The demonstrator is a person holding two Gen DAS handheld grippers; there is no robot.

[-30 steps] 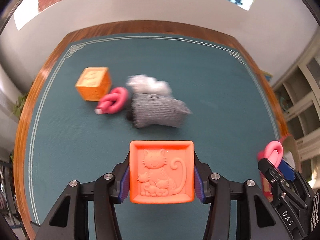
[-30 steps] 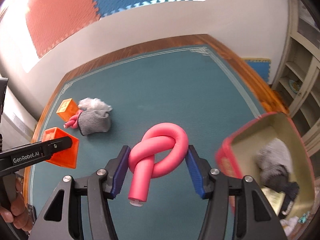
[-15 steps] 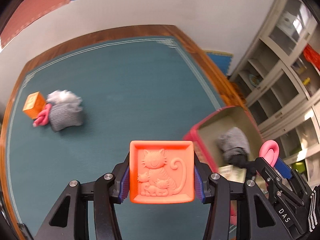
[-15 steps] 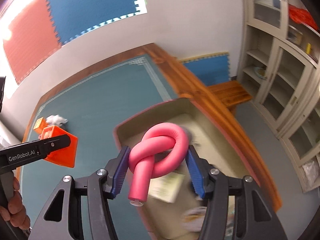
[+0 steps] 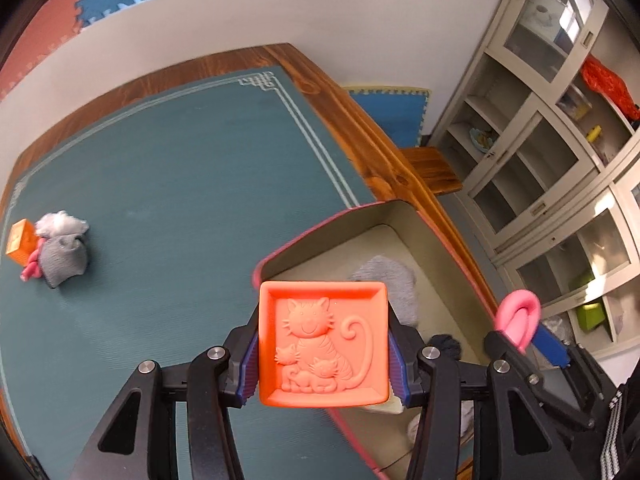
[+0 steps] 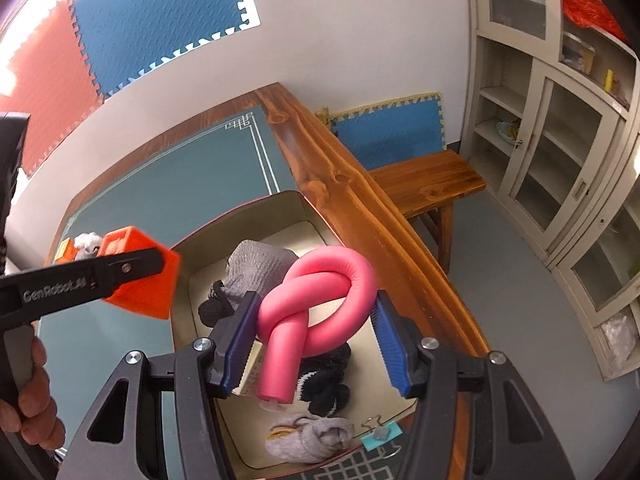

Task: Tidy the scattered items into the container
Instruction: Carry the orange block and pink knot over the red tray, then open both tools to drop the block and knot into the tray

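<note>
My left gripper (image 5: 323, 354) is shut on an orange cat-embossed block (image 5: 323, 342), held above the near-left rim of the red-rimmed box (image 5: 320, 226). My right gripper (image 6: 316, 338) is shut on a knotted pink foam tube (image 6: 316, 306), held over the inside of the box (image 6: 256, 206). The box holds grey socks (image 6: 256, 266), dark socks (image 6: 324, 376) and a teal clip (image 6: 380, 436). In the right wrist view the left gripper with the orange block (image 6: 140, 276) is at the left. Far left on the mat lie another orange block (image 5: 20, 242), a grey sock (image 5: 64, 258) and a pink tube (image 5: 30, 268).
The green mat (image 5: 160, 200) covers a wooden table (image 6: 340, 184). A wooden bench (image 6: 428, 184) and cream cabinets (image 6: 560, 140) stand to the right, past the table's edge. Foam tiles hang on the wall behind.
Both grippers swung right from the scattered pile to the box, carrying their items. The right gripper now hangs over the box interior; the left is at its rim.
</note>
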